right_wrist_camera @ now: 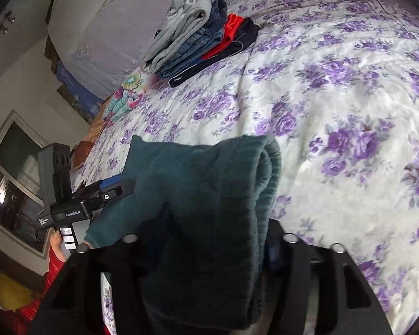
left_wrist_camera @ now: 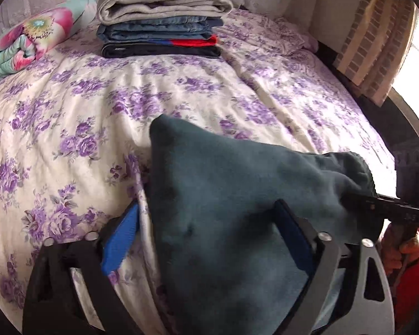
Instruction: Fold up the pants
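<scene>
Teal fleece pants (left_wrist_camera: 226, 195), one pair bunched and lifted over the bed, hang between two grippers: the left gripper (left_wrist_camera: 206, 231) has jaws apart with cloth draped between its blue pads, none visibly pressing, while the right gripper (right_wrist_camera: 209, 240) has its fingers closed on a thick fold. One stack (left_wrist_camera: 162, 16) of four folded garments sits far across the purple-flowered white bedspread (left_wrist_camera: 69, 117), beside one flowered quilt (left_wrist_camera: 28, 42). The left gripper's body reads "GenRobot.AI"; a window lies beyond.
</scene>
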### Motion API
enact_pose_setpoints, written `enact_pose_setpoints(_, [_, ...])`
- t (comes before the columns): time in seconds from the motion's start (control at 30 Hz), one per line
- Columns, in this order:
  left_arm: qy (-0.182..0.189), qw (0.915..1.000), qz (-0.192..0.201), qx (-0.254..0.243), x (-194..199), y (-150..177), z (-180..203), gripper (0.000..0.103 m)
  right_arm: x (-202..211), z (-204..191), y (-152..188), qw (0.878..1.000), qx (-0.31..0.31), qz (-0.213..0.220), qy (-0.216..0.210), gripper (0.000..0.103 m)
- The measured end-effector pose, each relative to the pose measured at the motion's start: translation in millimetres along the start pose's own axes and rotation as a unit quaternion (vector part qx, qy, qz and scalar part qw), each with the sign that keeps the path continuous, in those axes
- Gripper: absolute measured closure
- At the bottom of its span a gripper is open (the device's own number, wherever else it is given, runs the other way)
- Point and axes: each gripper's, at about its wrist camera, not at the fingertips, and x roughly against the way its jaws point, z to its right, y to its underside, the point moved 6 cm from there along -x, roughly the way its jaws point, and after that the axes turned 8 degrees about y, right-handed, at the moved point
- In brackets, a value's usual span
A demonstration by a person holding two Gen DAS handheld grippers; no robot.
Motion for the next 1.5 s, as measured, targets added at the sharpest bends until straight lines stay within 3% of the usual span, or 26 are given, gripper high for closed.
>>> enact_pose_setpoints(0.07, [-0.027,0.9996,0.01,-0.006,3,-3,-3,0.045,4,-5,-1,1.0,0.011,0.013,0.0,0.072])
enact_pose_setpoints(0.1, [-0.033,0.9993,0.014,-0.003,4,-5,-7,0.058,7,-7,-2,1.0,0.016,0.022,0.002,0.073])
enact_pose_setpoints(0.17, [-0.033,0.9992,0.023,0.006,11,-12,-16,0.081,15,-13,-9,0.999,0.029,0.042,0.006,0.074])
enact_pose_setpoints(0.2, [-0.017,0.9993,0.03,0.014,15,-18,-19,0.099,19,-17,-14,0.998,0.037,0.051,0.007,0.074])
enact_pose_setpoints(0.27, [0.018,0.9985,0.041,0.031,24,-30,-20,0.099,27,-27,-25,0.996,0.058,0.062,0.006,0.075])
enact_pose_setpoints(0.37, [0.014,0.999,0.042,0.008,25,-45,-16,0.099,28,-34,-41,0.995,0.077,0.069,0.01,0.075])
enact_pose_setpoints(0.43, [0.008,0.9999,-0.002,0.015,7,-44,-20,0.095,25,-31,-47,0.995,0.071,0.065,0.007,0.075])
enact_pose_setpoints(0.5, [0.007,0.9988,-0.027,0.04,-6,-34,-29,0.056,19,-24,-47,0.997,0.062,0.054,0.006,0.075])
enact_pose_setpoints(0.57, [-0.011,0.999,-0.022,0.037,-11,-27,-36,0.04,15,-16,-43,0.998,0.053,0.046,0.008,0.075])
enact_pose_setpoints(0.67, [-0.008,0.9994,-0.027,0.021,-20,-25,-33,0.04,4,-4,-34,0.999,0.034,0.033,0.008,0.075])
enact_pose_setpoints(0.8, [-0.019,0.9997,-0.012,-0.005,-21,-36,-23,0.076,-5,10,-30,1.0,-0.006,0.021,-0.012,0.075])
enact_pose_setpoints(0.9, [-0.006,0.9999,0.011,-0.007,-9,-43,-21,0.087,3,4,-35,0.999,0.005,0.038,-0.015,0.075])
enact_pose_setpoints(1.07, [0.032,0.9978,0.05,0.028,17,-58,-27,0.091,15,-13,-54,0.997,0.021,0.069,-0.022,0.076])
enact_pose_setpoints(1.17, [0.024,0.9954,0.088,0.028,40,-84,-29,0.091,17,-26,-81,0.995,0.025,0.092,-0.031,0.078])
enact_pose_setpoints(1.3, [-0.025,0.9936,0.108,0.02,49,-133,-49,0.091,-11,-41,-139,0.994,0.019,0.101,-0.036,0.079])
enact_pose_setpoints(1.4, [-0.055,0.9913,0.103,0.06,27,-176,-94,0.09,-59,-38,-192,0.994,-0.006,0.106,-0.013,0.079])
enact_pose_setpoints(1.47, [-0.082,0.9897,0.085,0.081,2,-196,-125,0.084,-101,-33,-218,0.995,0.002,0.093,0.026,0.079])
enact_pose_setpoints(1.5, [-0.116,0.9867,0.069,0.091,-12,-197,-140,0.074,-121,-28,-223,0.995,0.008,0.087,0.057,0.077])
